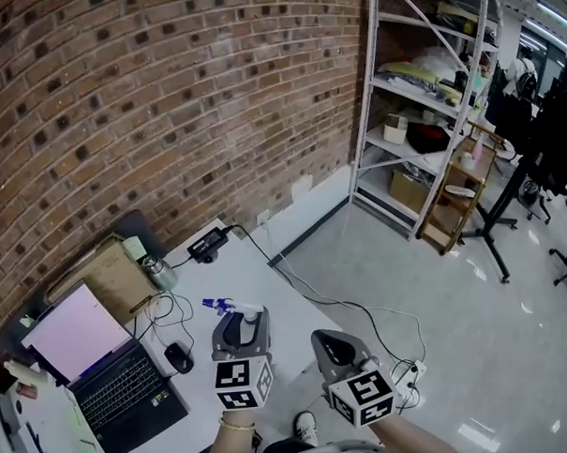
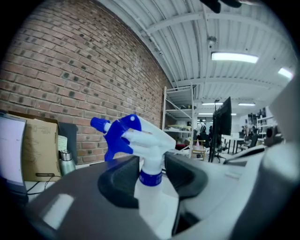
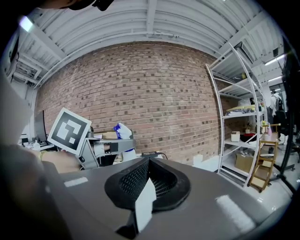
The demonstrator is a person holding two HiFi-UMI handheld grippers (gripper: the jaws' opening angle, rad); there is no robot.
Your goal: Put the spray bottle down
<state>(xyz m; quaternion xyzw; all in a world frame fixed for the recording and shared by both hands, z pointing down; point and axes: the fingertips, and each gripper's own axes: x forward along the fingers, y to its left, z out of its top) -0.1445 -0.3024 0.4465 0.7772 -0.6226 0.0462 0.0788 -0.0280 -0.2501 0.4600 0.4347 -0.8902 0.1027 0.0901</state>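
A white spray bottle (image 1: 233, 308) with a blue trigger head stands upright at the white table's (image 1: 196, 272) right edge. My left gripper (image 1: 239, 319) reaches around it from the near side. In the left gripper view the bottle (image 2: 150, 197) sits between the jaws of the left gripper (image 2: 151, 174); the pads flank its neck and a dark gap shows on the right side, so the jaws are open around it. My right gripper (image 1: 334, 343) hangs off the table's edge to the right, shut and empty (image 3: 147, 176). From there the bottle's head (image 3: 123, 131) shows at the left.
An open laptop (image 1: 97, 360), a black mouse (image 1: 178, 357), a cardboard box (image 1: 103, 276), a metal flask (image 1: 159, 271) and a power adapter (image 1: 207, 243) with cables share the table. A brick wall runs behind. A metal shelf rack (image 1: 428, 92) and a floor power strip (image 1: 407, 370) stand at the right.
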